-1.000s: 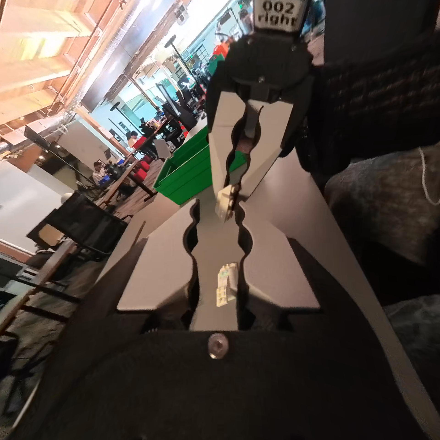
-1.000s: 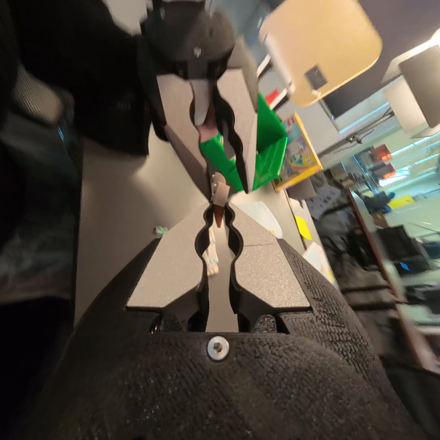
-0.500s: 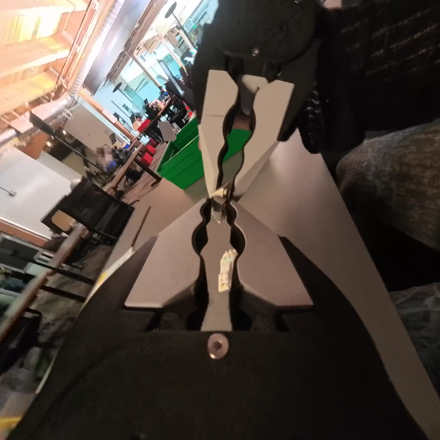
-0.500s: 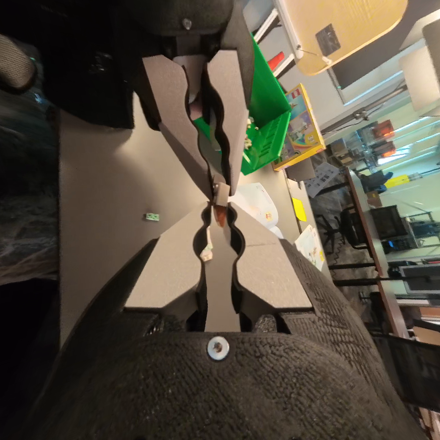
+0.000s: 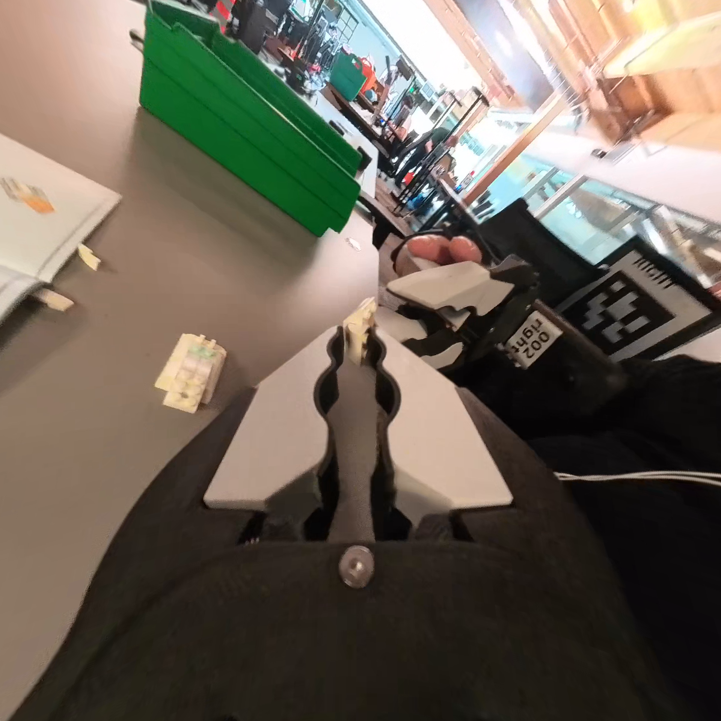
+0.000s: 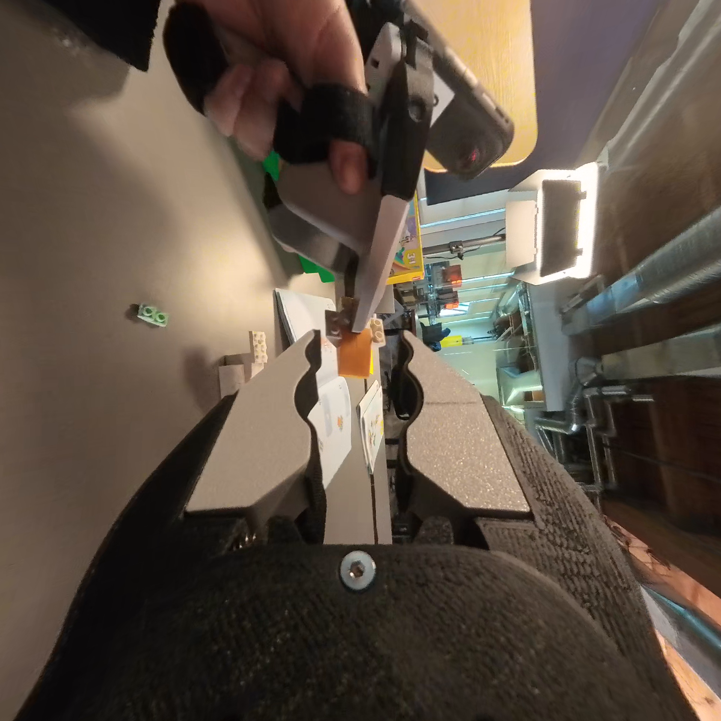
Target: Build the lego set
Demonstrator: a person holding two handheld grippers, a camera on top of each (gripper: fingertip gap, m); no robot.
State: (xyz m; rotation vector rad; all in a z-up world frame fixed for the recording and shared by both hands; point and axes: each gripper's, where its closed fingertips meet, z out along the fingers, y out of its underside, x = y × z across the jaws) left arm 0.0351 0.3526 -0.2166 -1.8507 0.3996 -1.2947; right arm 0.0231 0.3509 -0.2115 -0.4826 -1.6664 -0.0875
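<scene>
The left wrist view shows the left gripper (image 5: 359, 337) clamped on a small cream lego piece (image 5: 359, 325) at its fingertips, above the grey table (image 5: 203, 273). Only this view shows the cream and pale-green lego assembly (image 5: 191, 372) lying on the table to the left of the fingers, the stacked green trays (image 5: 242, 128) farther off, and the right gripper (image 5: 448, 300) off to the right near the table edge, a printed label and a black-and-white marker on its body.

The right wrist view shows what that one hides: the piece held by the left gripper (image 6: 361, 324) is a small build of brown, orange and cream parts (image 6: 353, 343), hanging just ahead of the right gripper (image 6: 361, 339), whose fingers stand wide apart and hold nothing. A hand (image 6: 281, 78) with a black strap wraps the left gripper's handle, fingers pointing down. A green two-stud brick (image 6: 152, 314) lies alone on the table; a yellow lego box (image 6: 405, 249) stands behind
</scene>
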